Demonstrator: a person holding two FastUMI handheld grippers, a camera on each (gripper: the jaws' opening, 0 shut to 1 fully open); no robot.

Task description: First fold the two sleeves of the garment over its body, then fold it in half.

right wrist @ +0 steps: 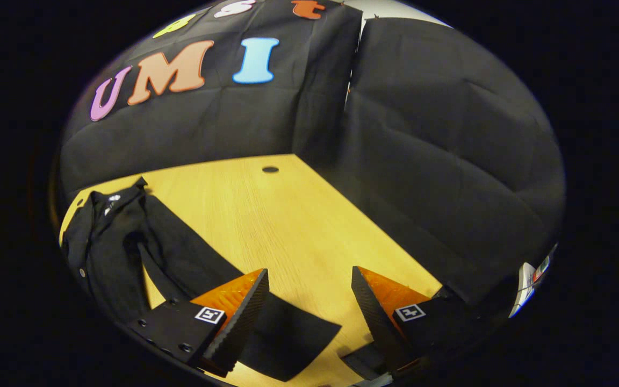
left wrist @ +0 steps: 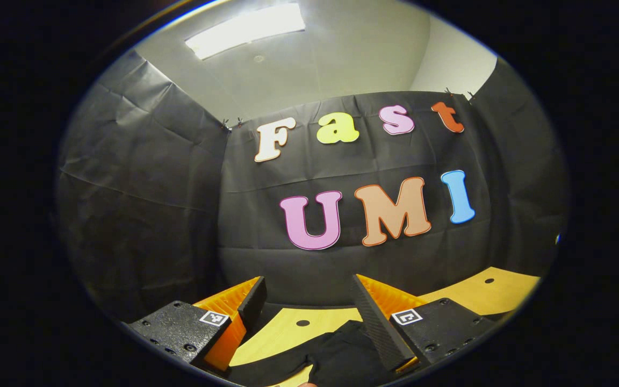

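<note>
Right gripper view has the right gripper (right wrist: 309, 301) spread wide above the wooden table (right wrist: 288, 226), black shirt (right wrist: 121, 236) lying flat off to the left, one sleeve (right wrist: 282, 338) stretched out below the fingers. Left gripper (left wrist: 309, 312) is wide apart too, hovering over the shirt's dark fabric (left wrist: 342, 355).

The table (right wrist: 288, 226) is pale yellow wood with a fine straight grain and a small dark round hole toward twelve o'clock. On it, from nine to six o'clock, lies a plain black garment (right wrist: 127, 242) with tiny pale buttons and a small white mark at its collar. The right gripper (right wrist: 309, 306) has bright orange ribbed fingers faced with black textured pads, and black blocks bearing small black-and-white square tags. The left gripper (left wrist: 309, 306) has the same colours.
</note>
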